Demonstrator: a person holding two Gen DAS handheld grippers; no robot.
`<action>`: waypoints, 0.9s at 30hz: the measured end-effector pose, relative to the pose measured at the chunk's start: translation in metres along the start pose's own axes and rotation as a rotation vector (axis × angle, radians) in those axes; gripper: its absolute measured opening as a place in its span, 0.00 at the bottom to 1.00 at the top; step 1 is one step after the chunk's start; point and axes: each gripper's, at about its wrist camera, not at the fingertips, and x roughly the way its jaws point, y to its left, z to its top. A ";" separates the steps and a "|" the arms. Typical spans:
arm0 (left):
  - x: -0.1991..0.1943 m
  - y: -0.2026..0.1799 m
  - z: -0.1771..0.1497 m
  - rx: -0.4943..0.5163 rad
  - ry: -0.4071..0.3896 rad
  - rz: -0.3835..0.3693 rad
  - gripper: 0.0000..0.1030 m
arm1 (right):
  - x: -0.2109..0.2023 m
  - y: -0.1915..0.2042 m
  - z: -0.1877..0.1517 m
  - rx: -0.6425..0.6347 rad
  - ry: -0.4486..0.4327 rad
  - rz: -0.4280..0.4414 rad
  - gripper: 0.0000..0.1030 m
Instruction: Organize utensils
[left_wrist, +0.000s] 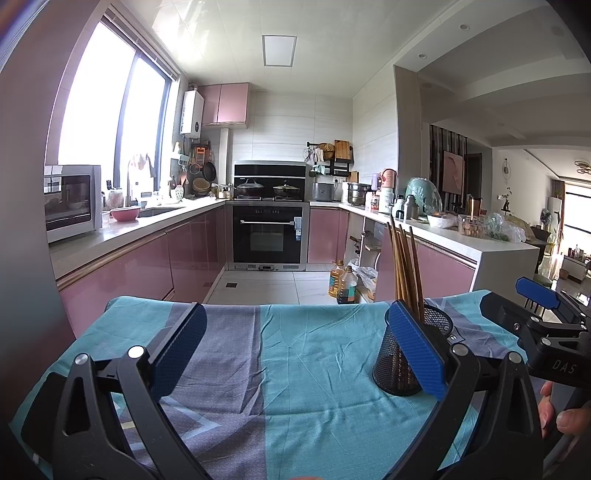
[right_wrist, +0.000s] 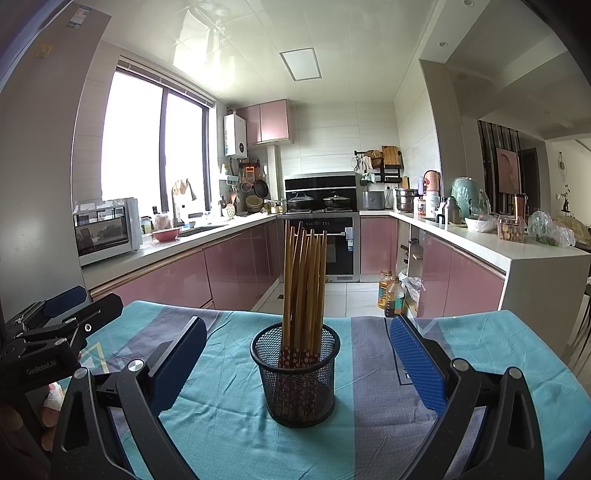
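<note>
On the left, the left gripper (left_wrist: 295, 350) is held low over the surface draped in a teal and grey-purple patterned cloth (left_wrist: 303, 369); its jaws are spread wide and nothing is held between them; only bare cloth is seen in the gap. Further right, the black wire-mesh cylindrical holder (right_wrist: 294, 376) is found upright on the cloth, and a bundle of brown wooden chopsticks with floral-patterned lower ends (right_wrist: 303, 280) is stood inside it, the tips fanned slightly above the rim. The holder is framed by the right gripper (right_wrist: 295, 358), whose jaws are also opened wide, with clear space left on both sides and no contact made. No loose utensils are seen on the cloth, so the sorting is judged to be at or near its end; whether anything lies out of view cannot be told. If the holder is to be moved, it is best taken low on the mesh wall, centred between the blue pads (right_wrist: 417, 365); the closing should be gentle, since thin mesh is likely to flex; the chopsticks should be kept vertical, because a tilt could spill them.
</note>
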 end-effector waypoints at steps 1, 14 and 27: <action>0.000 0.000 0.001 0.001 0.000 0.000 0.94 | 0.000 0.000 0.000 0.000 -0.001 0.000 0.93; 0.002 -0.001 -0.002 0.002 0.004 -0.003 0.94 | 0.000 -0.001 0.000 0.001 0.001 -0.001 0.93; 0.003 -0.002 -0.002 0.003 0.003 0.001 0.94 | 0.000 -0.001 -0.003 0.004 -0.003 -0.004 0.93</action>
